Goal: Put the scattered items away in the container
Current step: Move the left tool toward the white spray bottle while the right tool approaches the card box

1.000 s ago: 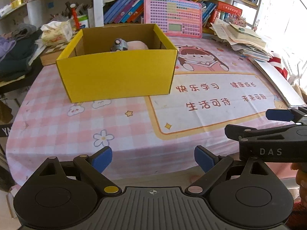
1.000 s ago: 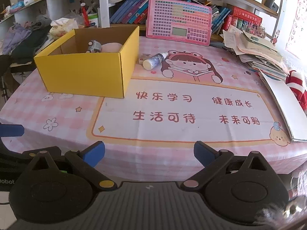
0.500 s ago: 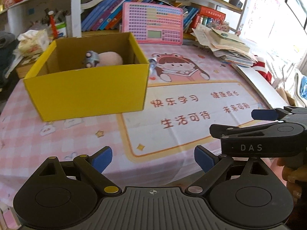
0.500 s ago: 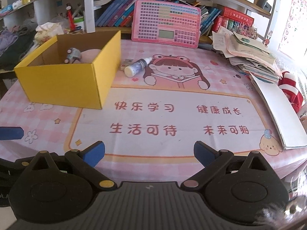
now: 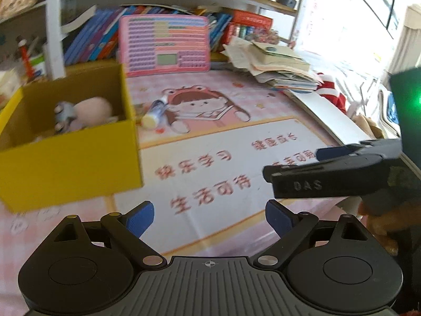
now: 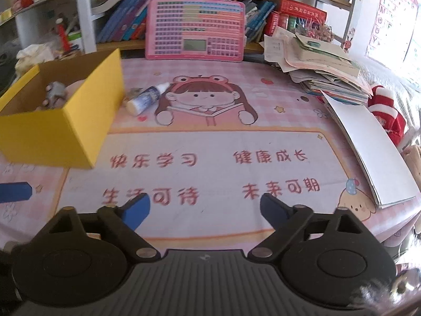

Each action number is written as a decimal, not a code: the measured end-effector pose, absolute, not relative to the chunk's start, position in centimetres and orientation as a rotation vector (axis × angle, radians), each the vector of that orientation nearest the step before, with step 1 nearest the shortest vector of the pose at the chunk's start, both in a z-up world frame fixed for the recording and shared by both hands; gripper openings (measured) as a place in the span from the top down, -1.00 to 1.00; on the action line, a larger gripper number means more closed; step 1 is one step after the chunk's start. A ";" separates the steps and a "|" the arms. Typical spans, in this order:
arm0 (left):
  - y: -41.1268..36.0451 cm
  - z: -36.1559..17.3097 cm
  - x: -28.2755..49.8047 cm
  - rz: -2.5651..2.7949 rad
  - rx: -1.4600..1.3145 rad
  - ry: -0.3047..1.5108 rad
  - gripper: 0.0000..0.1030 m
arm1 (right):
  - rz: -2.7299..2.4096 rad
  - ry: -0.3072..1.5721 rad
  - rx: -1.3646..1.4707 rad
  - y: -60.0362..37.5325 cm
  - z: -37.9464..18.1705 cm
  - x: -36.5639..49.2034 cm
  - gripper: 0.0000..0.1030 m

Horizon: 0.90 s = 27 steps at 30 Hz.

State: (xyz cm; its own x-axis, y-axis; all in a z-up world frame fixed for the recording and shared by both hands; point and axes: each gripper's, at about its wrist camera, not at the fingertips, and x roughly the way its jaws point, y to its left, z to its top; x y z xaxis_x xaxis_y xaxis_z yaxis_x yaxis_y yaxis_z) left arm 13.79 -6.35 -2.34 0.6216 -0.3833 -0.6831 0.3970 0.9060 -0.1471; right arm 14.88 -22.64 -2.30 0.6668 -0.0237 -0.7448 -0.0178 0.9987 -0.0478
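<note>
The yellow box [image 6: 60, 121] sits at the left of the surface [image 6: 210, 144], a toy already inside. Just beside its right wall lies a small bottle [image 6: 147, 98], not yet collected. Left gripper [image 5: 209, 217]: jaws open, empty. Right gripper [image 6: 205, 209]: jaws closing on nothing, likely narrowing for the bottle.

A pink keyboard toy [image 6: 196, 30] leans against the shelf of books [image 6: 126, 18]. A messy paper stack [image 6: 323, 65] and a white board [image 6: 373, 150] sit on the tabletop's [image 6: 289, 110] right side.

Box [image 6: 65, 121] at table's [image 6: 210, 144] left, bottle [image 6: 147, 97] lying just right of it, toy car [image 6: 54, 93] inside box, paper stack [image 6: 323, 65] far right.
</note>
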 end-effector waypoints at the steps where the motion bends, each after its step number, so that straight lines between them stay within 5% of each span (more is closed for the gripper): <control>1: -6.7 -2.4 14.3 -0.452 0.021 0.778 -0.80 | -0.001 0.843 -0.051 -22.9 -2.4 15.5 -0.65; 7: -8.1 -2.5 17.6 -0.440 0.022 0.754 -0.58 | 0.036 0.833 -0.042 -24.4 -2.4 19.1 -0.35; 15: -10.4 -2.9 21.4 -0.385 0.042 0.781 0.26 | 0.080 0.824 0.015 -27.0 -2.5 24.4 -0.27; 27: -13.8 -3.8 28.5 -0.128 0.060 0.782 0.35 | 0.245 0.821 0.042 -28.3 -3.3 32.1 -0.27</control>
State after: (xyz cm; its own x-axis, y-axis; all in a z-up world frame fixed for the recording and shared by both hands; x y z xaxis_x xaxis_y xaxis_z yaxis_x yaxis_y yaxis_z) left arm 28.50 -13.82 -3.77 0.7020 -0.0929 -0.7061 0.1376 0.9905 0.0066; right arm 32.10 -28.28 -3.34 0.6549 0.2322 -0.7192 -0.2000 0.9710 0.1314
